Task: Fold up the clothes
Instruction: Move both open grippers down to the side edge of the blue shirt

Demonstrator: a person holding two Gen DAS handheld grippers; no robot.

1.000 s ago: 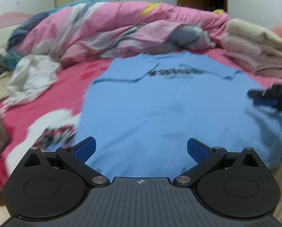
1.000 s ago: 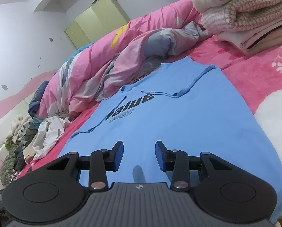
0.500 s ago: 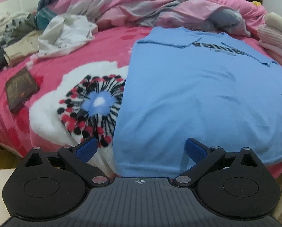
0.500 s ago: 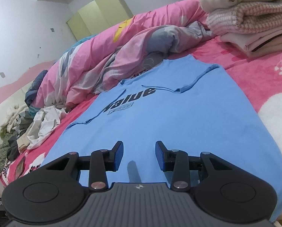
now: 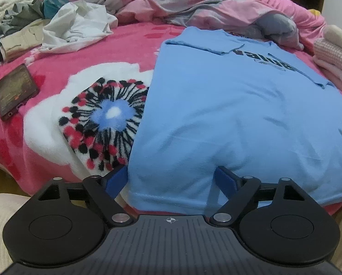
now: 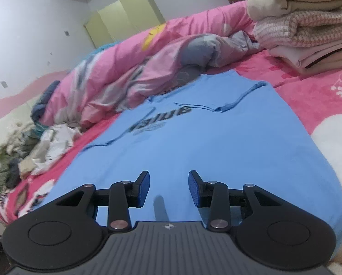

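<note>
A blue T-shirt (image 5: 235,119) is seen spread flat on a pink bed (image 5: 56,52), sleeves tucked inward. The left gripper (image 5: 171,181), jaws wide apart, is held astride the hem corner, apparently ready to pinch it; the right gripper (image 6: 168,189), also parted, is poised over the hem.

Your bed (image 5: 56,73) wears a pink fleece blanket with a flower print. On it you have the blue T-shirt (image 5: 228,105) spread flat, a phone (image 5: 15,90), crumpled clothes (image 5: 77,27), a bunched pink duvet (image 6: 129,68) and folded garments (image 6: 306,29).
</note>
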